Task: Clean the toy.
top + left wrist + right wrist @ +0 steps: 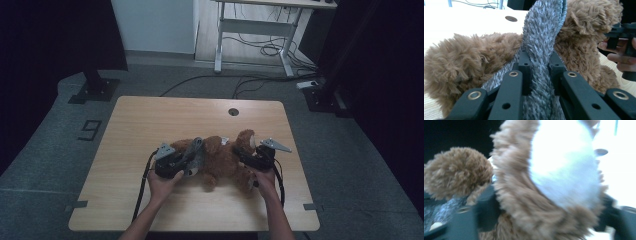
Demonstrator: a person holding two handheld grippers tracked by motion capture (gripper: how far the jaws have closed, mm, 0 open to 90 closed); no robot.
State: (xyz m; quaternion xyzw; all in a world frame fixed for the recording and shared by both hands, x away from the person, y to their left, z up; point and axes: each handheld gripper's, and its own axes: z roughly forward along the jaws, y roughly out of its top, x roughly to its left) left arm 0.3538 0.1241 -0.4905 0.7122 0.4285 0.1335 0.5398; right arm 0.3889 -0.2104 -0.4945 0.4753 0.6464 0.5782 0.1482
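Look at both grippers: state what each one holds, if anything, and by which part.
The left gripper is shut on the teddy bear's grey garment, gripping a fold of it. The right gripper has the teddy bear's foot between its jaws; a firm hold cannot be told.

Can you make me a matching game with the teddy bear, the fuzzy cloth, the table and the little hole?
Things:
1. teddy bear
2. cloth
3. table
4. hole

Descriptions:
A. grey and fuzzy, pinched in the left gripper
B. light wood
C. brown and shaggy, lying on the table
D. small and round, near the table's far edge

Pairs: 1-C, 2-A, 3-B, 4-D
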